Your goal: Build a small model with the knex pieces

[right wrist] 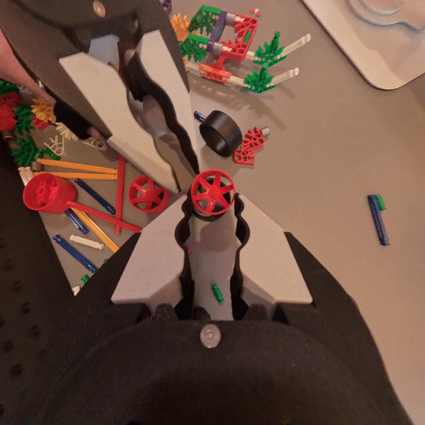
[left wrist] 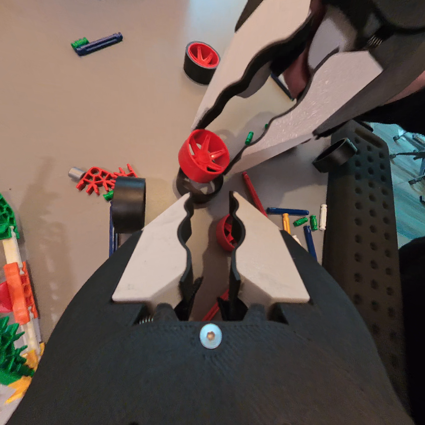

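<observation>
Upper left of my left view, a blue rod (left wrist: 99, 43) with a green clip lies on the surface (left wrist: 69, 103). A tyred red wheel (left wrist: 201, 62) stands near it. Upper middle of my right view shows a built frame (right wrist: 227, 43); lower left, loose yellow rods (right wrist: 78, 169).

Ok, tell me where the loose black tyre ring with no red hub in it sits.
The empty black tyre ring lies on the table right of the left gripper, touching a red connector; in the left wrist view it is left of that gripper's fingertips.
</observation>
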A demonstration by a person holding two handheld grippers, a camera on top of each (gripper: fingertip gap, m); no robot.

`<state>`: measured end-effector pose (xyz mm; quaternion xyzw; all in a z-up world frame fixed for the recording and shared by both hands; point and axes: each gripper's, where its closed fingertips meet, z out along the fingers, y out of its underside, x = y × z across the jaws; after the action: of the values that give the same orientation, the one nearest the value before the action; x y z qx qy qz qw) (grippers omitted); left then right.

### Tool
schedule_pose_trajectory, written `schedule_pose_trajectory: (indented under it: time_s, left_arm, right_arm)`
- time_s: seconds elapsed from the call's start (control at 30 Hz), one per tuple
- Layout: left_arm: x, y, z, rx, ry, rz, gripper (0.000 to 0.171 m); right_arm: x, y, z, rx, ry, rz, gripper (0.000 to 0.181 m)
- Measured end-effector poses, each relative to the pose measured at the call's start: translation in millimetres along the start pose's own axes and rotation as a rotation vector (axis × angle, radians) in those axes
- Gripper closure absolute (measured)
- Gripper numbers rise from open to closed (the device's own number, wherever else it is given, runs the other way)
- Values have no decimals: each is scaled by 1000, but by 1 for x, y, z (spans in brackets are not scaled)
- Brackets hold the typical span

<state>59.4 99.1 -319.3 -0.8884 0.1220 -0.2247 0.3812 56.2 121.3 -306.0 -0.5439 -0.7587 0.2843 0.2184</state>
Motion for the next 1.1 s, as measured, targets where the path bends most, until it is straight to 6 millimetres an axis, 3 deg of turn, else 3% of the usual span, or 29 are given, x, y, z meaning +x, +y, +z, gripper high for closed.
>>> schedule_pose_trajectory:
  time_s: [0.23,1.1]
  left_arm:
    - [-8,-16,-9,107,-44,-26,170]
    - [-17,-20,9,-14,-234,213,171]
  right_arm:
    - [-4,8,8,-44,-16,-51,148]
    - [-9,14,10,-45,-95,-5,148]
